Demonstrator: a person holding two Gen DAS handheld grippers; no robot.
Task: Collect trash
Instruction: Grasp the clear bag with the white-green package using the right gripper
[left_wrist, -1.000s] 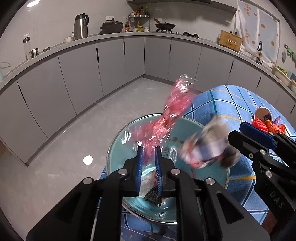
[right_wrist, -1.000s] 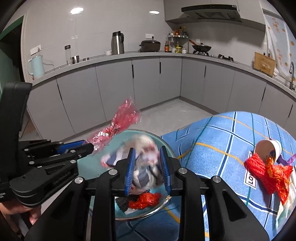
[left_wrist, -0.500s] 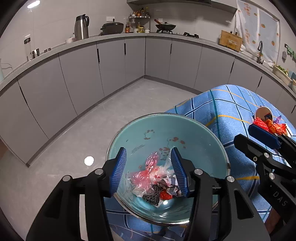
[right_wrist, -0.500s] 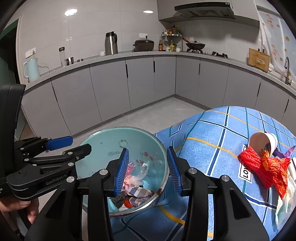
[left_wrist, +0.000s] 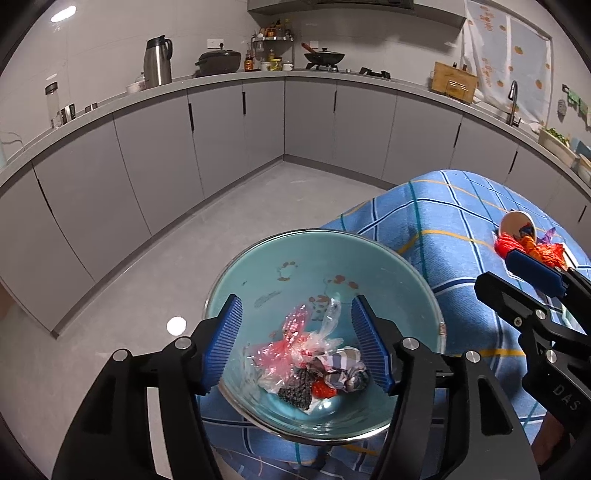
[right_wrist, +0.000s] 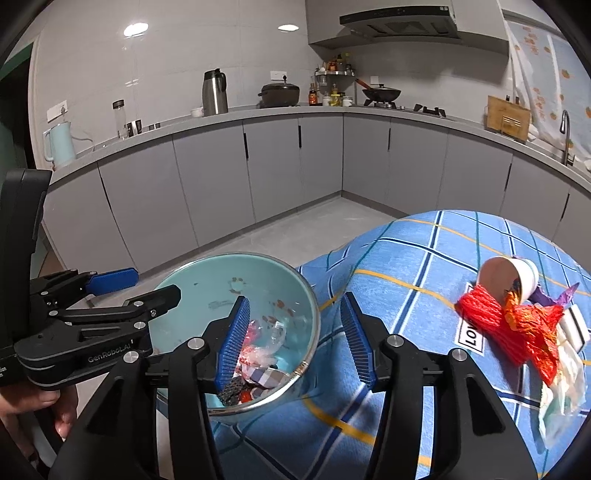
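A teal bowl (left_wrist: 295, 266) with a steel rim sits at the corner of the table. In it lie a pink plastic wrapper (left_wrist: 291, 347), a checked wrapper (left_wrist: 345, 371), a dark scrap and a red bit. My left gripper (left_wrist: 295, 301) hangs over the bowl, its jaws opening with nothing gripped. My right gripper (right_wrist: 294, 297) is over the bowl's (right_wrist: 207, 288) right rim, its jaws also opening and empty. Further right on the cloth lie a tipped paper cup (right_wrist: 517, 273), a red net (right_wrist: 480, 314), an orange wrapper (right_wrist: 532, 325) and white plastic (right_wrist: 565, 380).
The table wears a blue checked cloth (right_wrist: 406, 258) that drops off just behind the bowl. Grey floor and a curved run of grey cabinets (left_wrist: 221, 147) lie beyond. A hand (right_wrist: 37, 398) holds the left gripper (right_wrist: 151, 284) at the lower left.
A second ago the left gripper pinched the pink wrapper and the right the checked wrapper over the bowl. Both jaws have opened and both wrappers now lie in the bowl.
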